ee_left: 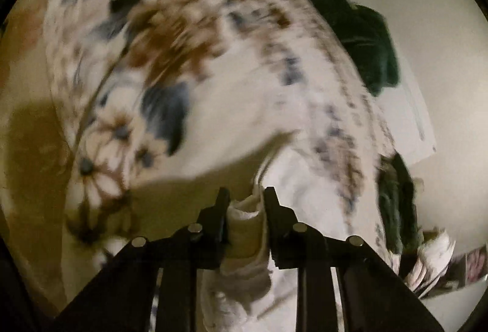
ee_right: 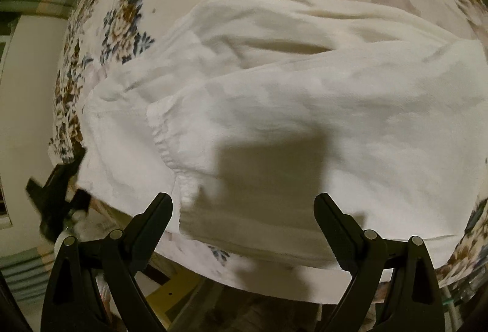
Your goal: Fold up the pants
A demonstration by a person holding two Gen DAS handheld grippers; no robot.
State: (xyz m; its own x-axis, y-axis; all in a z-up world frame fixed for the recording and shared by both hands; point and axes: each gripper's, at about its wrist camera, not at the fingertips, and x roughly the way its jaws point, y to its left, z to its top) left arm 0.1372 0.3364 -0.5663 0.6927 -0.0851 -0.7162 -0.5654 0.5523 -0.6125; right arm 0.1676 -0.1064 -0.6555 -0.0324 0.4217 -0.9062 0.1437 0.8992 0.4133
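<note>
Pants (ee_right: 274, 124), white, spread across centre of right wrist view on floral sheet (ee_right: 128, 18). Left gripper (ee_left: 245, 204), lower centre of blurred left view, fingers pinched on bunched white pants fabric. Right gripper (ee_right: 244, 207), bottom centre, fingers spread wide, holding nothing, just above pants' near edge.

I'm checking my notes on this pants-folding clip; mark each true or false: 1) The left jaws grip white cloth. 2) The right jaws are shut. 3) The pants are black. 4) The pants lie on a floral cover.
1) True: the left gripper pinches the white pants.
2) False: the right gripper is open, holding nothing.
3) False: they are white.
4) True: a floral cover lies beneath them.
</note>
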